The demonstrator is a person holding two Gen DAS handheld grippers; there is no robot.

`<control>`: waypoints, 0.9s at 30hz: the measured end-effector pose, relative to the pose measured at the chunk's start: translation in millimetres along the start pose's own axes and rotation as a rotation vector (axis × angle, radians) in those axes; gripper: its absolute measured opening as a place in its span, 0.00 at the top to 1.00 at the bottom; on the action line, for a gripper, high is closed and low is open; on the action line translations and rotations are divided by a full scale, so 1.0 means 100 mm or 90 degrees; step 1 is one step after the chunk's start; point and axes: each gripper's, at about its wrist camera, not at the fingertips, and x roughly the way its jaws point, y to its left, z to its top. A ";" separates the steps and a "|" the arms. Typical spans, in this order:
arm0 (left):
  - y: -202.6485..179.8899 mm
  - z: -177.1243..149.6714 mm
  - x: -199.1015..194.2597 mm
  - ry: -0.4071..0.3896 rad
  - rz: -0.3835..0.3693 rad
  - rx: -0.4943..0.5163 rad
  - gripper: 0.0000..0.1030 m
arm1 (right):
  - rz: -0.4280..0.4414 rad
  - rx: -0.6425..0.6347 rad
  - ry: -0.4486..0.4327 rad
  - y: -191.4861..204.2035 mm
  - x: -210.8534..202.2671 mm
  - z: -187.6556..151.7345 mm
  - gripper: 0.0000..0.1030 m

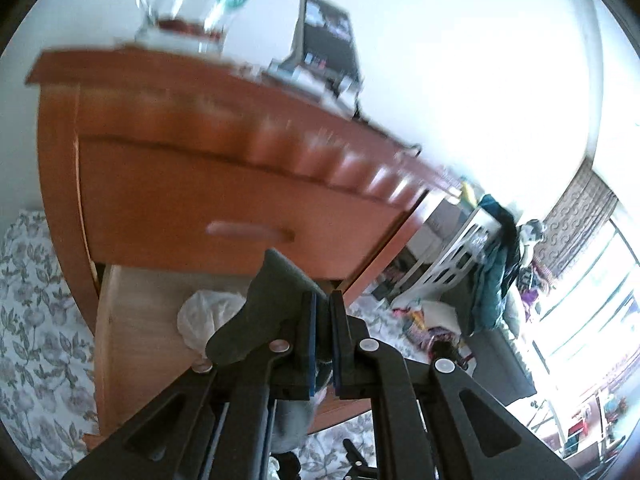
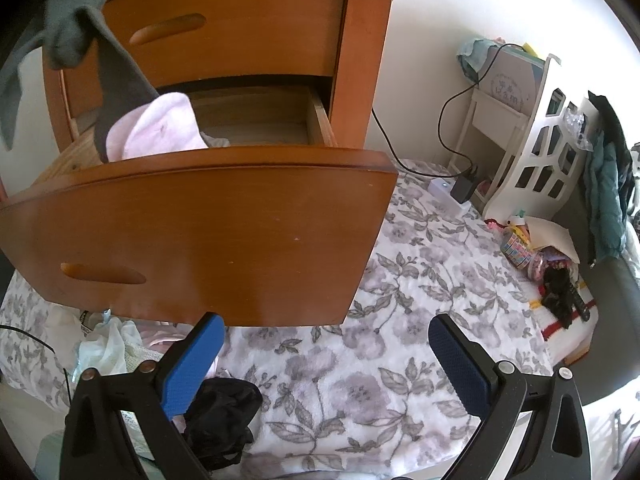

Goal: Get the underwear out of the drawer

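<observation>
Already the left tongs (image 1: pixel 322 300) are clamped on grey underwear (image 2: pixel 72 28), which hangs long and limp from them, its tail trailing down into the open drawer (image 2: pixel 320 120) beside a pink garment (image 2: pixel 156 128). Further from it, the right tongs (image 2: pixel 326 360) gape empty over the floral bedcover (image 2: pixel 360 380).

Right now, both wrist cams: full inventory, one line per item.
Dresser: 1, orange-brown wood, against the wall.
Open drawer: 1, same wood, pulled out.
Grey garment: 1, dark grey, pinched in left gripper above the drawer.
Pink cloth: 1, pale pink, in drawer.
Black garment: 1, on floral blanket.
Floral blanket: 1, white and grey, on floor.
White rack: 1, by wall.
Left gripper: shut on garment.
Right gripper: open, empty.
</observation>
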 end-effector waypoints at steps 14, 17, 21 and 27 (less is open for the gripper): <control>0.11 -0.01 0.02 0.065 0.076 -0.003 0.98 | -0.012 -0.009 -0.014 0.02 -0.06 -0.01 0.00; 0.32 -0.10 0.26 0.132 0.113 -0.029 0.97 | -0.012 -0.007 -0.016 0.02 -0.07 -0.01 0.00; 0.57 -0.24 0.61 0.215 0.162 -0.051 0.72 | -0.011 -0.007 -0.015 0.02 -0.07 -0.01 0.00; 0.81 -0.43 1.10 0.348 0.222 -0.042 0.47 | -0.009 -0.004 -0.011 0.02 -0.06 -0.01 0.00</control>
